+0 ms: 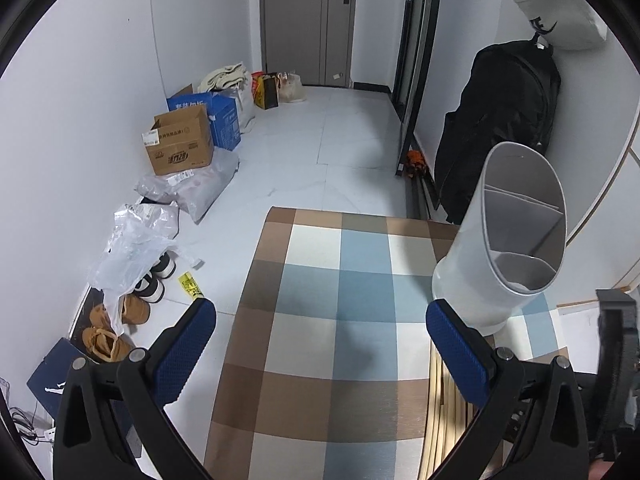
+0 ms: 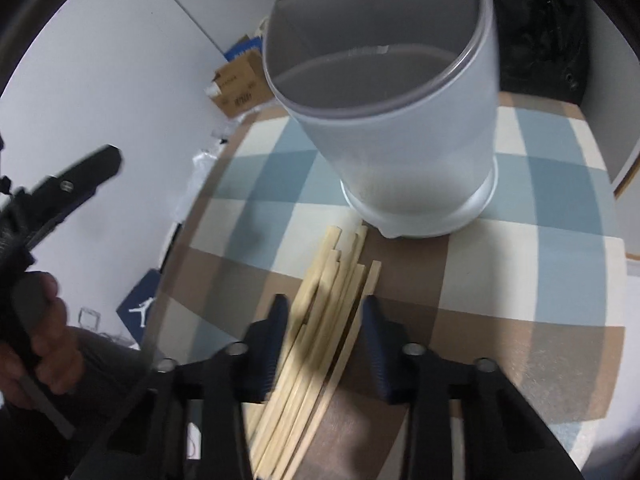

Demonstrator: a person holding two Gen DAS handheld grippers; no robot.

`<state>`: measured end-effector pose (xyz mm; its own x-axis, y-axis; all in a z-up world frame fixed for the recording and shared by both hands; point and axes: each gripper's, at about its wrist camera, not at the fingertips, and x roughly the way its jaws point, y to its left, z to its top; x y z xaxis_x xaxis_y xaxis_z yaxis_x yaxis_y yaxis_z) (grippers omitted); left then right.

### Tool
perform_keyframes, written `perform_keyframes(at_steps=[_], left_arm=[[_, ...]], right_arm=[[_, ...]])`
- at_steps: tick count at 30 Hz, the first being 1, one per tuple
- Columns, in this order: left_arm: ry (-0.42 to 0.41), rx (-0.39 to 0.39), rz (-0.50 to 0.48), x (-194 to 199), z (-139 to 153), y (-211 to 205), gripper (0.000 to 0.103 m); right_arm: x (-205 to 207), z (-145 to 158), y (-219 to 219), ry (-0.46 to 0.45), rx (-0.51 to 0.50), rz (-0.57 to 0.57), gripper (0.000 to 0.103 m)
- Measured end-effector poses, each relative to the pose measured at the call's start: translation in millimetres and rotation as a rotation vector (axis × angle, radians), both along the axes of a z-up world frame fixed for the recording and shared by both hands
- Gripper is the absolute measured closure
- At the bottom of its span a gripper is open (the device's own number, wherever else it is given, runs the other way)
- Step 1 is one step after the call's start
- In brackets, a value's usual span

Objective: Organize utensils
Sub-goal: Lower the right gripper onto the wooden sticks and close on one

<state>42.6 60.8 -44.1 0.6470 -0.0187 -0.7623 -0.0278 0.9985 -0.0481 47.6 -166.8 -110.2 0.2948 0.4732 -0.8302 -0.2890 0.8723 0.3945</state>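
A white utensil holder (image 1: 504, 240) with inner dividers stands on the checked tablecloth (image 1: 320, 300); it looms close in the right wrist view (image 2: 400, 120). A bundle of pale wooden chopsticks (image 2: 320, 320) lies on the cloth just before the holder, also showing in the left wrist view (image 1: 444, 412). My right gripper (image 2: 324, 316) straddles the bundle, its jaws partly closed, a narrow gap on each side. My left gripper (image 1: 320, 320) is open and empty above the cloth, left of the holder. The left gripper body shows in the right wrist view (image 2: 72, 184).
The table's left edge drops to a white floor (image 1: 320, 152) with cardboard boxes (image 1: 180, 144), plastic bags (image 1: 136, 248) and shoes (image 1: 116, 328). A black coat (image 1: 496, 128) hangs behind the holder. A grey door (image 1: 308, 20) stands at the back.
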Motion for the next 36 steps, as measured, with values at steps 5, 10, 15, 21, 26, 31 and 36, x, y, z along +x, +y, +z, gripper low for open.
perform_keyframes(at_steps=[5, 10, 15, 21, 26, 31, 36], left_arm=[[0.016, 0.0, -0.004, 1, -4, 5, 0.001], [0.034, -0.004, -0.009, 2, -6, 8, 0.001], [0.036, -0.013, -0.001, 3, -5, 11, 0.001], [0.034, 0.003, -0.005, 3, -5, 10, 0.001], [0.033, 0.009, 0.001, 4, -7, 9, 0.001], [0.036, 0.018, 0.0, 5, -9, 6, 0.001], [0.067, 0.012, -0.043, 4, -16, -2, 0.001]], right_arm=[[12, -1, 2, -0.011, -0.026, -0.033, 0.072], [22, -8, 11, -0.015, -0.062, -0.056, 0.072], [29, -11, 13, -0.021, -0.108, -0.073, 0.077], [28, -12, 16, -0.046, -0.175, -0.077, 0.092], [23, 4, 9, -0.089, -0.148, -0.08, 0.099], [16, 20, 0, -0.135, -0.113, -0.072, 0.099], [7, 39, -11, -0.191, -0.063, -0.096, 0.099]])
